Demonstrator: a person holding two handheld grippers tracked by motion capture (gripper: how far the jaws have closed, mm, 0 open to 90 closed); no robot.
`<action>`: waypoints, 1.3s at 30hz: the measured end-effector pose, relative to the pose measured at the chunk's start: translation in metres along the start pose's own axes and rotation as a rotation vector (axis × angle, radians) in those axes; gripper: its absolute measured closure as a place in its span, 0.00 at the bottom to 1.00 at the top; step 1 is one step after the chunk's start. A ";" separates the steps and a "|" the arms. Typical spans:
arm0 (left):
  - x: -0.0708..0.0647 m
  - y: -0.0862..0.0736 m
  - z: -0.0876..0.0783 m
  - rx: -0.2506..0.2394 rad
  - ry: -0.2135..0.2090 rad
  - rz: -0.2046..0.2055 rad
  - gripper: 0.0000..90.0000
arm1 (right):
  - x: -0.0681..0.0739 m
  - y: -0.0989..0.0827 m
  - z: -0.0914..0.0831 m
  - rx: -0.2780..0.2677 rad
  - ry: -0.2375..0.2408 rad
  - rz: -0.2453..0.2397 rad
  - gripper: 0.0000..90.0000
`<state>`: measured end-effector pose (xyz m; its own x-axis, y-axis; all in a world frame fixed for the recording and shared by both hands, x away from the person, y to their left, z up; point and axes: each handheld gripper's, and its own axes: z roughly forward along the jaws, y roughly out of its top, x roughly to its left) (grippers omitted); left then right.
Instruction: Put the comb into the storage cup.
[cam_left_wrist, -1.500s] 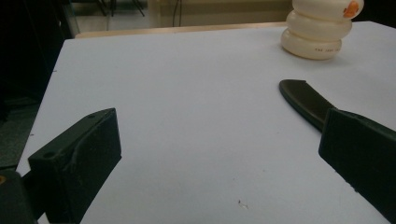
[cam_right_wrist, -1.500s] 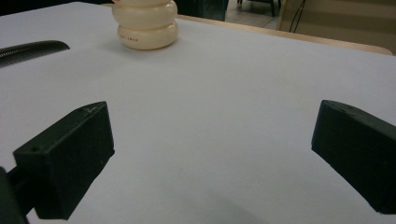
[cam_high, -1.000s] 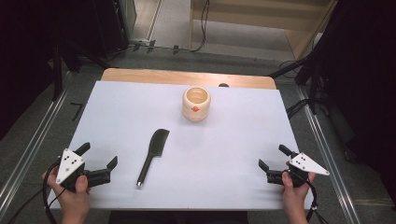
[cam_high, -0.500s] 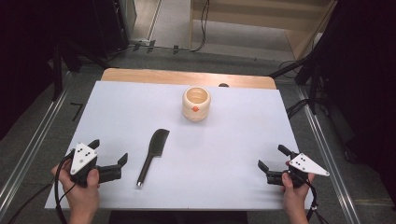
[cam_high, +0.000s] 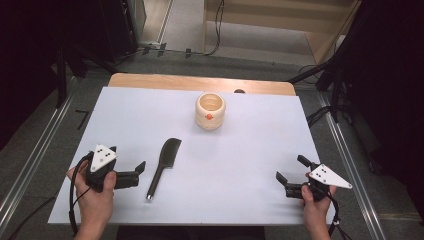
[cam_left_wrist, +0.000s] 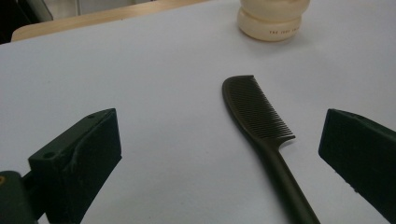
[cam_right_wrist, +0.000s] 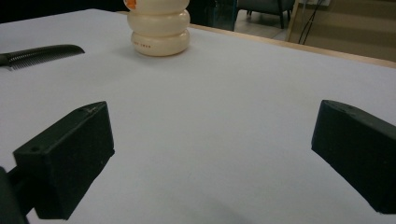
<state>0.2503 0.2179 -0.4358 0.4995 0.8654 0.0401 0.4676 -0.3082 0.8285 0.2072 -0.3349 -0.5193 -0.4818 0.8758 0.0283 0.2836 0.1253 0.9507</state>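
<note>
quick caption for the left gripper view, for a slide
Open left tongs hover over the white table, framing a black comb before a cream jar.

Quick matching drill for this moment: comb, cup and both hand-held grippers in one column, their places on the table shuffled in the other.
Things:
1. black comb
2. cream cup
3. left hand-held gripper
4. right hand-held gripper

Places:
A. near right corner, jaws open
B. far middle of the white sheet
C. just left of the comb's handle, jaws open
D. lying left of centre

Pairs: 1-D, 2-B, 3-C, 4-A
</note>
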 end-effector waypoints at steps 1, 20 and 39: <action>0.000 0.000 0.000 0.000 0.000 0.000 0.00 | 0.000 0.000 0.000 0.001 -0.002 0.003 0.00; -0.019 0.016 0.022 0.115 -0.090 -0.047 0.00 | 0.000 0.000 0.002 0.014 -0.013 -0.005 0.00; -0.028 0.015 0.049 0.306 -0.125 -0.100 0.13 | 0.002 0.000 0.004 0.036 -0.052 0.000 0.00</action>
<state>0.2789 0.1694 -0.4519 0.5170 0.8479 -0.1171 0.7061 -0.3451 0.6183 0.2096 -0.3317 -0.5201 -0.4385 0.8987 0.0114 0.3138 0.1412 0.9389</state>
